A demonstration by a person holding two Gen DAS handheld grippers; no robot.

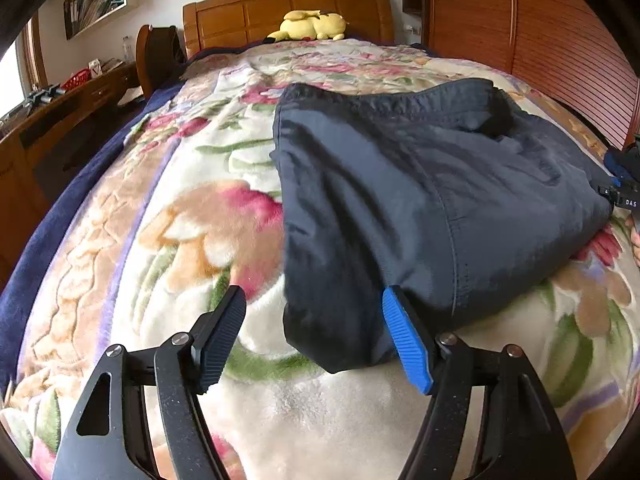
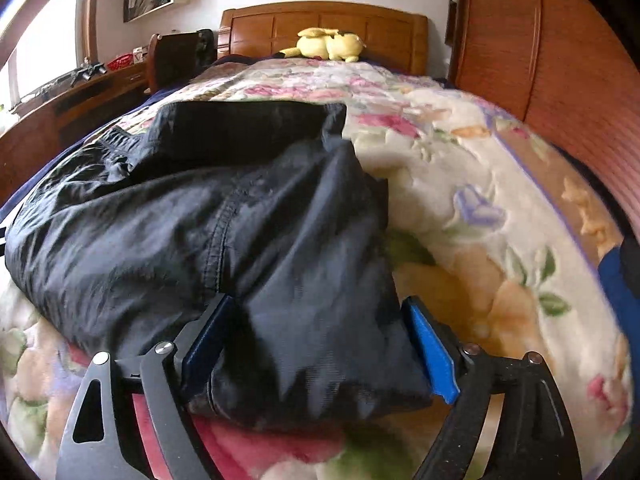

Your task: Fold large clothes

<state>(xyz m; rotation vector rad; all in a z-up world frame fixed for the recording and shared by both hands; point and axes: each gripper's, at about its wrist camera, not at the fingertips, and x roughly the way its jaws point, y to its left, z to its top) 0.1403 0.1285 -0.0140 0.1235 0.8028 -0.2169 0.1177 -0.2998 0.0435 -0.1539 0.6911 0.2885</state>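
Left gripper (image 1: pixel 314 340): jaws spread wide, gripping nothing; the near corner of one dark garment (image 1: pixel 420 200) lies between its fingers. Right gripper (image 2: pixel 316 344): jaws also apart, straddling a bunched corner of the same garment; contact cannot be confirmed. The garment lies folded on the floral blanket (image 1: pixel 180 220), its underside hidden. Beyond it, one yellow plush toy (image 1: pixel 310 26) sits against the wooden headboard (image 1: pixel 288 8).

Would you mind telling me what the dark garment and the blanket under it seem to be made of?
The dark garment looks like thin woven synthetic, perhaps nylon: slight sheen, crisp wrinkles, stitched seam. The blanket looks like plush fleece: fuzzy embossed pile, printed flowers.
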